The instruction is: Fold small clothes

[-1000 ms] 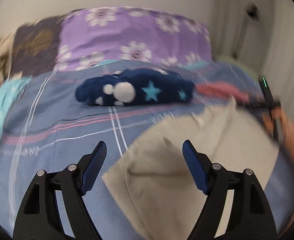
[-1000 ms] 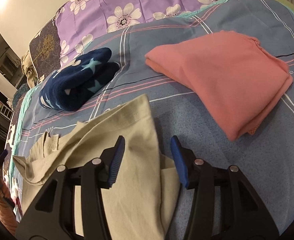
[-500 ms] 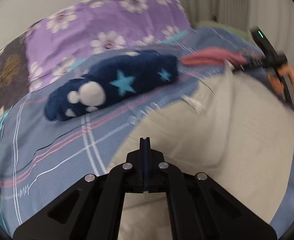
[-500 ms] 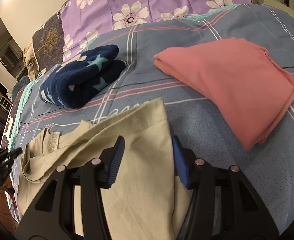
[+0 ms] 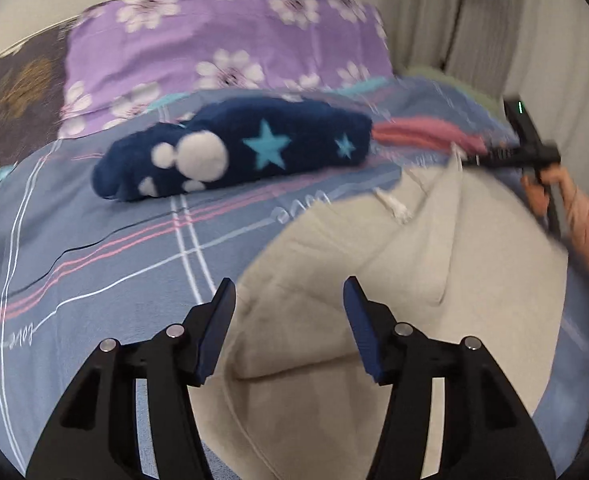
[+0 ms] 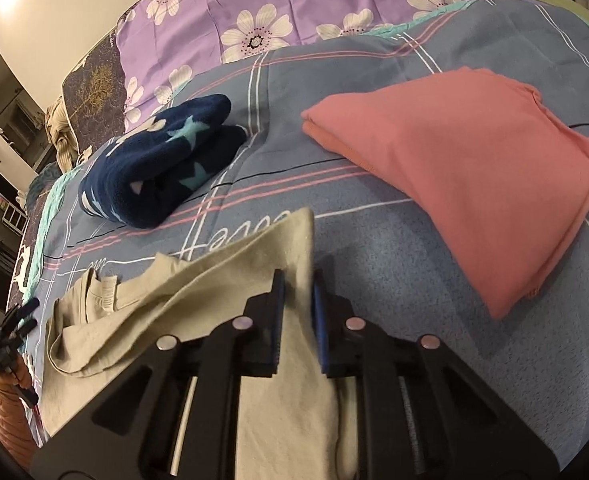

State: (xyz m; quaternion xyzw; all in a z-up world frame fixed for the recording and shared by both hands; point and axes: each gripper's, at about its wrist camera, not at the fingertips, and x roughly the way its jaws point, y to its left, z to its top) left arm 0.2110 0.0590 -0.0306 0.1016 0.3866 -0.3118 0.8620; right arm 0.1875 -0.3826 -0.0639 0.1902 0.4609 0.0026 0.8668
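A beige garment [image 5: 394, 300] lies on the blue checked bed sheet [image 5: 94, 248], partly folded over itself. My left gripper [image 5: 288, 312] is open just above its near left part, jaws apart with nothing between them. In the right wrist view the beige garment [image 6: 198, 292] runs under my right gripper [image 6: 298, 292], whose jaws are closed on its right edge. The right gripper also shows in the left wrist view [image 5: 506, 156] at the garment's far right corner.
A folded navy fleece piece with stars [image 5: 234, 152] [image 6: 154, 168] lies behind the beige garment. A folded pink garment [image 6: 474, 160] lies to the right. Purple flowered pillow [image 5: 222, 52] at the bed's head, wall and curtain [image 5: 474, 32] behind.
My left gripper was open, then shut, and is open again now, slightly drawn back. My right gripper has closed on the beige garment's right edge.
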